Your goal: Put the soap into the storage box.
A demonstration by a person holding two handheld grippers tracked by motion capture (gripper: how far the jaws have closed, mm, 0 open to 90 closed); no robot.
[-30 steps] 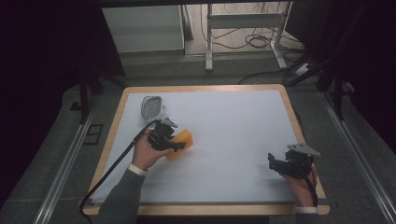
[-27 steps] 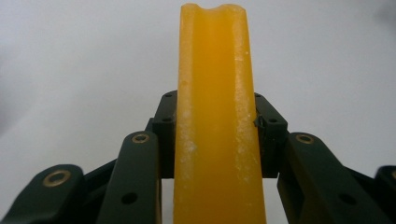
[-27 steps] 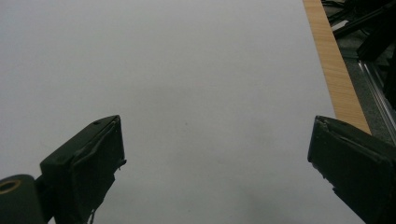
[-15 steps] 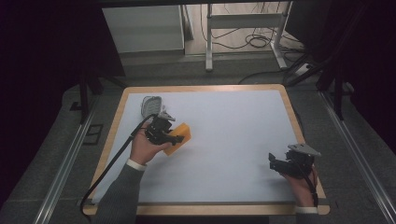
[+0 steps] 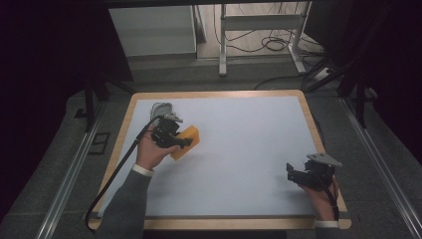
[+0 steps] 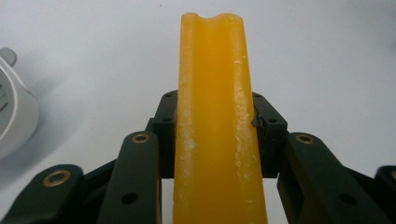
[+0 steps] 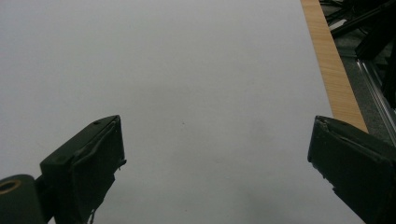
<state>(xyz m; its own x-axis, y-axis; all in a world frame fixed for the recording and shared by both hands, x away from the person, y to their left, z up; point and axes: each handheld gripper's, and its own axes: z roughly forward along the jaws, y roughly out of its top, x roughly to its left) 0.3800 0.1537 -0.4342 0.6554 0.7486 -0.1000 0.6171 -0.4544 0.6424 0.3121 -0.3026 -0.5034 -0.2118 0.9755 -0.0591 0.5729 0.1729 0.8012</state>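
My left gripper (image 5: 185,141) has its 2 jaws clamped on the orange sponge (image 5: 186,141), w/ the pads pressing its 2 long faces. In the left gripper view the sponge (image 6: 215,126) stands on edge betw. the jaws and sticks out well past the tips, its far end notched. I judge that's deliberate: gripping low on the block leaves most of the length free as a working end, prob. for wiping or setting down.

In the high view the sponge sits at the left part of the white table (image 5: 239,164), tilted, far end pointing right and away from me. Can't tell if its lower edge touches the surface or hangs just above; shadow lies close under it. Just beyond my left hand (image 5: 152,152), near the table's far left corner, lies a small white-grey object (image 5: 160,108); its rounded edge also shows at the left of the left gripper view (image 6: 16,116). It's near the sponge but apart from it, so I'd guess the sponge is meant for it or came from beside it.

My right gripper (image 5: 298,174) rests near the table's right front edge, well apart from the sponge. Its jaws stand wide w/ nothing betw. them, bare white surface ahead (image 7: 210,93). I read it as parked: out of the way, ready if a 2nd hold is needed.
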